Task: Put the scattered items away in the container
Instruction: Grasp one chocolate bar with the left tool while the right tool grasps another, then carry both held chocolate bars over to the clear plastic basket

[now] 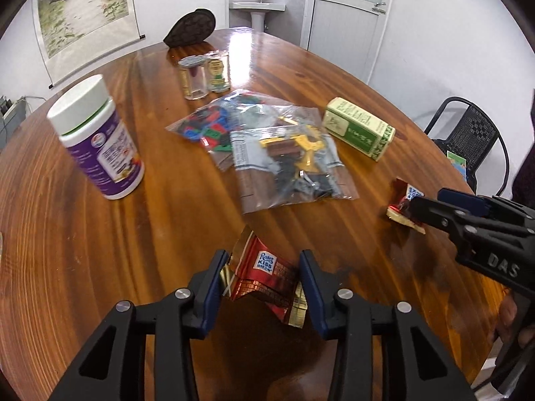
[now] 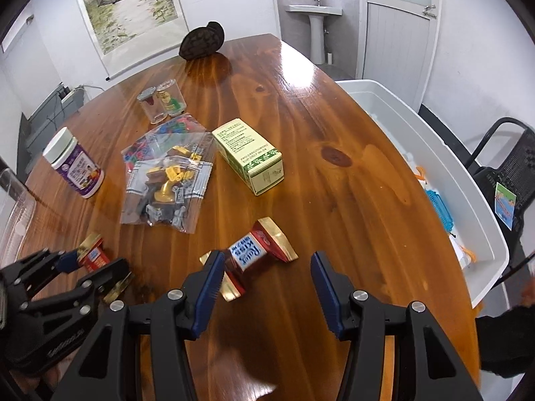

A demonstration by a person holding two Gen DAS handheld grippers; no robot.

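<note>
Glossy wooden table carries white jar, two zip bags, green box, two candy wrappers, two small glass jars, white bin.

Lighting bright and even. Strong glare on the table at its far end. Heavy fisheye bending, dark corners. Slight blur near the edges.

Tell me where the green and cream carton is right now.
The green and cream carton lies on its side on the wooden table, mid-table in the right wrist view, just right of the clear bags of small parts and left of the white bin.
</note>
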